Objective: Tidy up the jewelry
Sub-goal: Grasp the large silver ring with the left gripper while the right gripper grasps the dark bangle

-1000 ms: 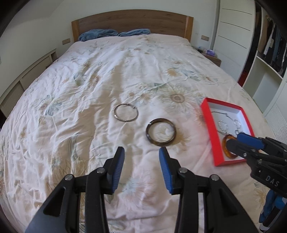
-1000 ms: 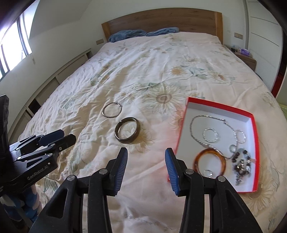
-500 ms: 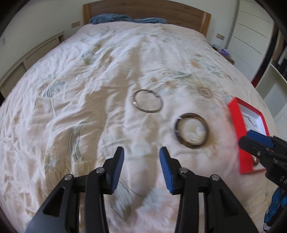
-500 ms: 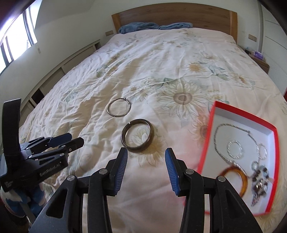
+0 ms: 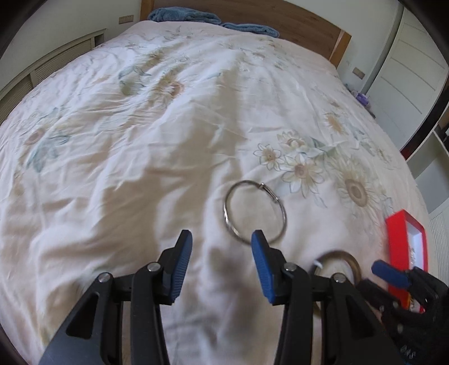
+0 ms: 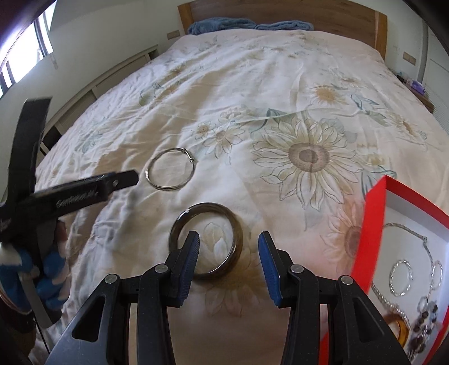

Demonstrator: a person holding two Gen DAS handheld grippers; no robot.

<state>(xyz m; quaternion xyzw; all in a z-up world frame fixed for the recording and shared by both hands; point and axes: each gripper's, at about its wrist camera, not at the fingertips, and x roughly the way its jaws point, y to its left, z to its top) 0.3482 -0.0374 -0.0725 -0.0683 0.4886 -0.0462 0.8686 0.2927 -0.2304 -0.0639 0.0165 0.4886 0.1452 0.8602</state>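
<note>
Thin wire bangle (image 5: 254, 212), thick dark bangle (image 6: 206, 243), rumpled floral duvet (image 6: 280, 92)

Floral bedspread (image 6: 252, 92), wooden headboard (image 6: 280, 14), blue pillows (image 6: 221, 25), bright window (image 6: 25, 47), perhaps wardrobe doors (image 5: 407, 75)

We note a cream bedspread (image 6: 252, 92) with sunflower print, a red box (image 6: 373, 224), blue fingers (image 6: 190, 261), and a silver bangle (image 6: 170, 169).

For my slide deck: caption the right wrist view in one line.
Open right gripper poised over a dark bangle on the floral bedspread, silver ring beyond, red jewelry box at right.
</note>
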